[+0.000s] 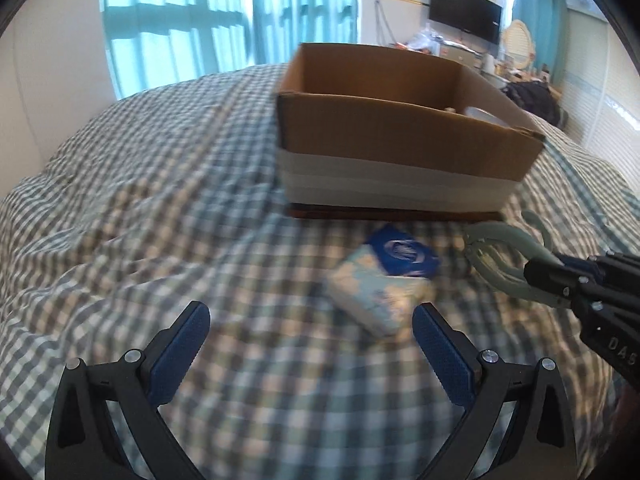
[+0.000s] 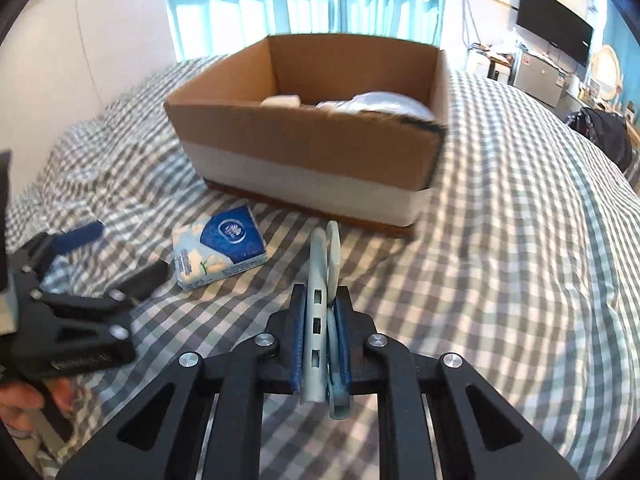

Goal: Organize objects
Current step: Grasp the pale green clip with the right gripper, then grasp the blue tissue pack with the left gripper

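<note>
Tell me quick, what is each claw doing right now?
Left gripper: open, holding nothing, the tissue pack just ahead.
Right gripper: shut on the pale green hanger.

**Background: bedroom around the checked bed**

Blue-and-white checked bedspread (image 2: 520, 200) covers the whole bed, wrinkled at left. Teal curtains (image 1: 224, 12) hang over a bright window behind it. White wall panel (image 1: 52, 92) at left. Dark flat screen (image 1: 466, 10) mounted on the far right wall, a cluttered desk (image 1: 452, 46) below it. Oval mirror with pale frame (image 1: 519, 42) beside the screen. Dark bag or clothing heap (image 1: 534, 98) at the bed's far right edge, blurred.
</note>
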Demonstrator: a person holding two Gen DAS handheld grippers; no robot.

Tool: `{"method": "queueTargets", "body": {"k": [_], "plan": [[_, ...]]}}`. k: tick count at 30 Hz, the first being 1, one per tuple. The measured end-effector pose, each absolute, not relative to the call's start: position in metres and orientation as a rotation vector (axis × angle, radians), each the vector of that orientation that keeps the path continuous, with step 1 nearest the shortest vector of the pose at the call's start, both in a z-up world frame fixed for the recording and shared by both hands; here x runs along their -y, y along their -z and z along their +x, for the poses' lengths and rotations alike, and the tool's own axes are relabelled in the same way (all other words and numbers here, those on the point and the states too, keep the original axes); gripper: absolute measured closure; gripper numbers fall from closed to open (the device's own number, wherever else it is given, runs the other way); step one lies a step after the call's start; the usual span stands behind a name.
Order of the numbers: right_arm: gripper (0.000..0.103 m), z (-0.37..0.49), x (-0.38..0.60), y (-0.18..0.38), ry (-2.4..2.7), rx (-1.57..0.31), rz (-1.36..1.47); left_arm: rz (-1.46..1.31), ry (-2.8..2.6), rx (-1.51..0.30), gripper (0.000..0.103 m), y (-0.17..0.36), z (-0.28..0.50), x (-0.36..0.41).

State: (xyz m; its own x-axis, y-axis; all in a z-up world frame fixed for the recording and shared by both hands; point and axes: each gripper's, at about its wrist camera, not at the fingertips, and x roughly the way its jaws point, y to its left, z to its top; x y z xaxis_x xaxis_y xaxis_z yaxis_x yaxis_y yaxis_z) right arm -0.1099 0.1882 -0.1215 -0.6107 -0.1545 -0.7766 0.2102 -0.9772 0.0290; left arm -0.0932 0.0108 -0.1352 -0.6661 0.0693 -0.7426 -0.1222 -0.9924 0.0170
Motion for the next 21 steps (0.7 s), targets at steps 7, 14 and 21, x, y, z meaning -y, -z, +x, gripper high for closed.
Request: {"method": "queueTargets", "body": {"k": [7, 14, 21], "plan": [[0.09, -0.112, -0.209, 0.116, 2.67, -0.011, 1.266, -1.256, -2.662, -0.217, 0.0, 0.147, -0.118, -0.042], [0.09, -0.119, -0.214, 0.123, 2.65, 0.025, 1.303, -1.312, -2.604, -0.268, 0.001, 0.167, -0.145, -0.055], [0.09, -0.119, -0.206, 0.125, 2.651, 0.007, 1.3, -1.317, -2.583, -0.248, 0.027, 0.166, -0.14, -0.052]]}}
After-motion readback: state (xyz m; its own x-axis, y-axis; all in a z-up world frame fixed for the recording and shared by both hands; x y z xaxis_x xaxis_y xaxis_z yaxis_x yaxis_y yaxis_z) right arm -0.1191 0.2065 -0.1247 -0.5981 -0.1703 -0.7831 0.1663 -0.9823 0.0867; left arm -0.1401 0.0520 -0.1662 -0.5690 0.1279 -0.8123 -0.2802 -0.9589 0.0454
